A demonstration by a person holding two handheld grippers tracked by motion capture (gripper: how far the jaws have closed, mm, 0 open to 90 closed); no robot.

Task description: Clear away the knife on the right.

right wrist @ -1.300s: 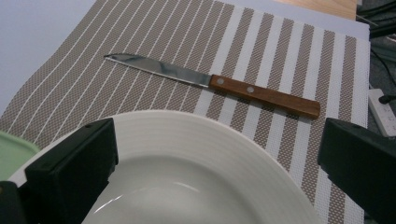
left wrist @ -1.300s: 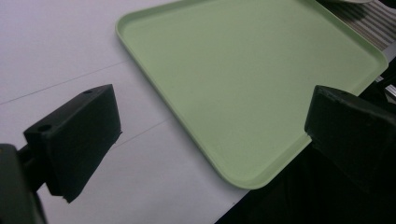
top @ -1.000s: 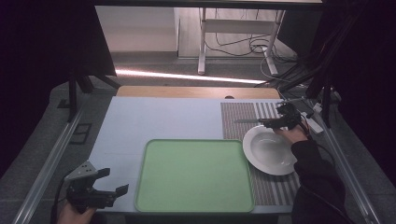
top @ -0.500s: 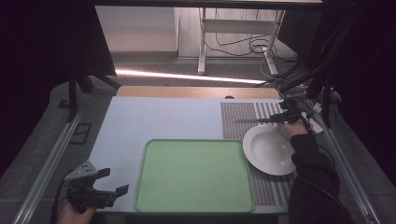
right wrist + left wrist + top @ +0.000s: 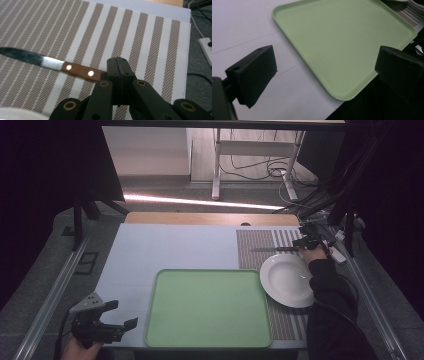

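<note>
Right hand-held gripper (image 5: 119, 72): we see its jaws, which have just been closing, pinched on the butt end of the knife handle; in the high view it sits at centre right (image 5: 306, 241).
Knife (image 5: 53, 64): we find it flat on the striped placemat (image 5: 140, 37), blade toward the left of the right gripper view, wooden handle with two rivets.
Plate (image 5: 287, 280): white, on the placemat just below the knife in the high view.
Left hand-held gripper (image 5: 324, 72): jaws spread wide, nothing between them; lower left of the high view (image 5: 107, 320).
Tray (image 5: 208, 306): green, bottom centre of the tabletop (image 5: 165, 247).
</note>
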